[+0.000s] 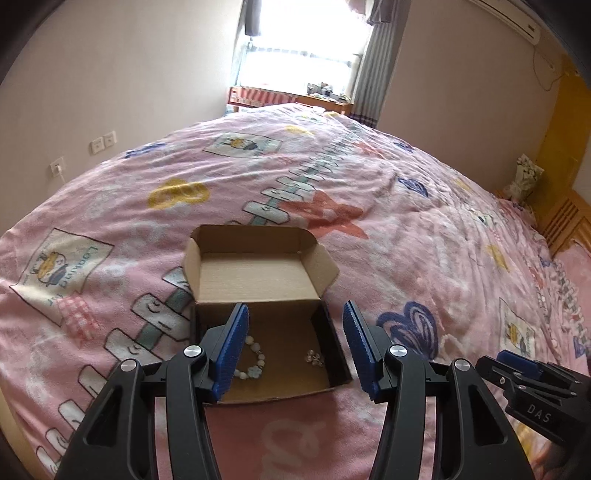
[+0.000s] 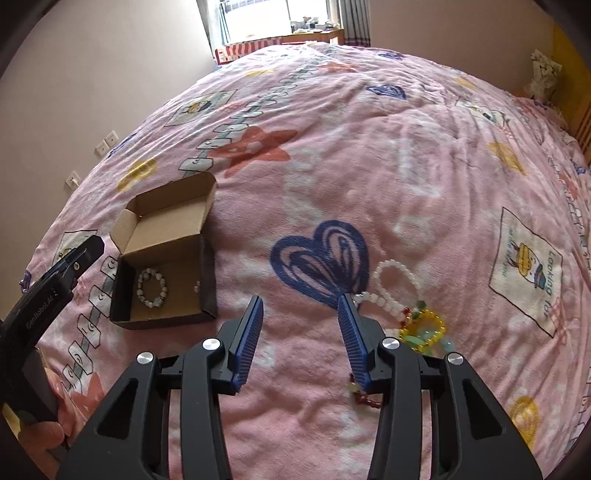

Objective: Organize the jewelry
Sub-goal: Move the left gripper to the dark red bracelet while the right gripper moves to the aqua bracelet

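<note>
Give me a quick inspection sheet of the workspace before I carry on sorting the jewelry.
Surface: pink patterned blanket covering a bed, rumpled.
Job's things: open cardboard box holding a pale bead bracelet and a small metallic piece; white bead strand, yellow bead ring and dark red beads loose on the blanket.
Clutter: nothing seen near the box.
Grippers: left gripper open, above the box; right gripper open and unloaded, beside the loose beads.
Cables: one hanging from the air conditioner.
Surroundings: window, curtains, wall sockets.
</note>
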Demonstrator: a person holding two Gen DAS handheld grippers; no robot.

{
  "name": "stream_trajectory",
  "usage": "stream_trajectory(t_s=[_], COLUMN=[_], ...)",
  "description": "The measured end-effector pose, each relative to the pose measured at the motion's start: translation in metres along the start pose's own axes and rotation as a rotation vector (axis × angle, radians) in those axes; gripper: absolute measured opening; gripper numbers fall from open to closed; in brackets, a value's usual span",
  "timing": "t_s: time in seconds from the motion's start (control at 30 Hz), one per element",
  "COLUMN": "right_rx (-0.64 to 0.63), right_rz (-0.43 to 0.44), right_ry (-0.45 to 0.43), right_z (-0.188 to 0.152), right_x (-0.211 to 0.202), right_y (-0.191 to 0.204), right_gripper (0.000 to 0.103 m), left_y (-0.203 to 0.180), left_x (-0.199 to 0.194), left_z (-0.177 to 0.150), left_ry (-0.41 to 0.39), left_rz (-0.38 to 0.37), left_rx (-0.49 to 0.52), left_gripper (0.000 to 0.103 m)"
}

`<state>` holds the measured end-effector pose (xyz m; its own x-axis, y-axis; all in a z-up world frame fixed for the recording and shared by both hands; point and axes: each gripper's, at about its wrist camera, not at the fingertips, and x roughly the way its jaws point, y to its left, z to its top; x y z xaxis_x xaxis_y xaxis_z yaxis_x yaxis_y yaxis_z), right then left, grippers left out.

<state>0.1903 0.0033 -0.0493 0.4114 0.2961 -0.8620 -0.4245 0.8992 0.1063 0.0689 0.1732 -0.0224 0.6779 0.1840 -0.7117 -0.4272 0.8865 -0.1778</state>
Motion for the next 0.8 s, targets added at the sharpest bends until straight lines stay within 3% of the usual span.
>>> stream_trajectory(t_s=[0.27, 0.4, 0.53, 0.63, 0.8], right_rx=[0.090, 0.133, 0.172, 0.198, 0.260], right_rz=[-0.044, -0.044, -0.048, -0.048, -0.018], right_ry=[0.028, 0.045, 0.061, 0.072, 0.076], right_z=[-0.033, -0.050, -0.064, -0.073, -0.085], right_x=[0.000, 0.006, 0.013, 0.020, 0.027], right_y=[-0.066, -0.089, -0.107, -0.120, -0.139], right_gripper=[0.041, 0.041, 0.041, 0.041, 0.041], left_y=[-0.047, -0.068, -0.090, -0.109, -0.123], left_x=[0.024, 0.035, 0.052, 0.061, 0.078], left_z=[-0.025, -0.042, -0.061, -0.078, -0.097], left_ry=[0.144, 0.207, 0.322, 0.381, 0.455], left_rz=[-0.178, -0.229, -0.334, -0.363, -0.366], left_rx=[0.120, 0.180, 0.230, 0.306, 0.330], left_gripper=[0.054, 0.054, 0.054, 0.054, 0.054])
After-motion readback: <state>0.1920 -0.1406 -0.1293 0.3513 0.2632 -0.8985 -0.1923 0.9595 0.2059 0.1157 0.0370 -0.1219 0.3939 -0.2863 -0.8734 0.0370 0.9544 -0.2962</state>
